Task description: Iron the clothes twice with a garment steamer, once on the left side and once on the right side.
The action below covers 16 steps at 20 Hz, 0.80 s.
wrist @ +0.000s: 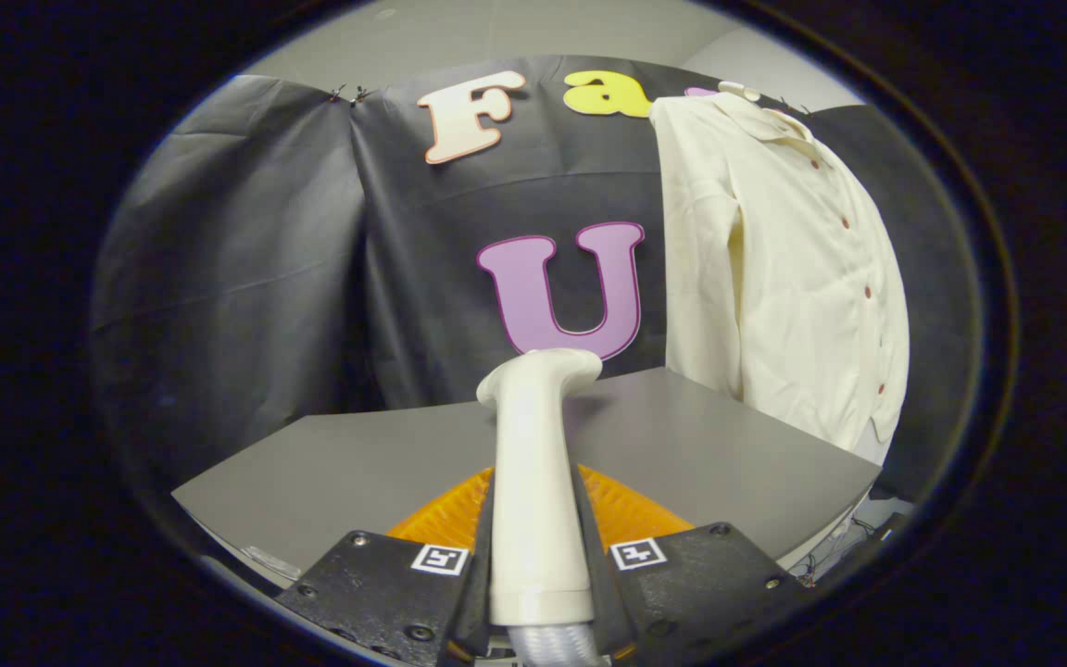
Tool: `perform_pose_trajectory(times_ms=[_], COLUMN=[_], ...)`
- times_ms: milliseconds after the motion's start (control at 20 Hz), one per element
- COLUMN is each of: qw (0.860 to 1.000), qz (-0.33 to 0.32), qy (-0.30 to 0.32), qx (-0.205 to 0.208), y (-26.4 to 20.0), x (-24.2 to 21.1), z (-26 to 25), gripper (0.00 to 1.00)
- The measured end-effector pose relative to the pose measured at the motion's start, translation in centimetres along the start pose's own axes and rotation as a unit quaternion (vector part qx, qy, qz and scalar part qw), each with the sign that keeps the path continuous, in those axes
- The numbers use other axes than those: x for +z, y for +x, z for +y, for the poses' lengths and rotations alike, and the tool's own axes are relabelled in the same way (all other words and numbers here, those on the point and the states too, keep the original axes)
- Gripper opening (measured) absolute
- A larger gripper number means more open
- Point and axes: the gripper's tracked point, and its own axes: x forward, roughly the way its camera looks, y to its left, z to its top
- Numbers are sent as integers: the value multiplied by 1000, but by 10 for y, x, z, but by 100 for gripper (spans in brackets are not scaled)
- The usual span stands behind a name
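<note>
— Where is the garment steamer (pixel 538 482) right now?

— Between the two fingers (pixel 580 519) of the gripper (pixel 538 565). Its pale handle runs straight up the middle from between them, and its head bends over at the top, facing away from the camera toward the booth's black cloth wall (pixel 246 259). A ribbed hose (pixel 543 644) leaves the bottom end of the handle, just below the fingers.

— So the fingers are closed on it?

— They stand narrow, one flank pressed against each side of the handle, holding it upright.

— And the clothes?

— A cream shirt (pixel 774 259) hangs against the cloth wall, beyond the fingers and off to their right, well apart from the steamer's head. It has a collar at the top and a row of small dark red buttons (pixel 867 292) down its front. One sleeve hangs straight along its left edge. The hem reaches down to about the level of the tabletop's far corner.

— What lies under the steamer?

— A grey tabletop (pixel 700 454), with an orange ribbed thing (pixel 626 509) lying on it just ahead of the fingers, partly hidden behind the handle. I cannot tell what it is.
</note>
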Motion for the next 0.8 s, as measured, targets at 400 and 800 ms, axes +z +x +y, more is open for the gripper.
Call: perform_pose_trajectory(times_ms=[400,800], qw=[999,994], qz=[-42,-98], qy=[-16,-26], qx=[20,33], y=[-74,-121], x=[32,89], z=[2,-23], gripper=[41,41])
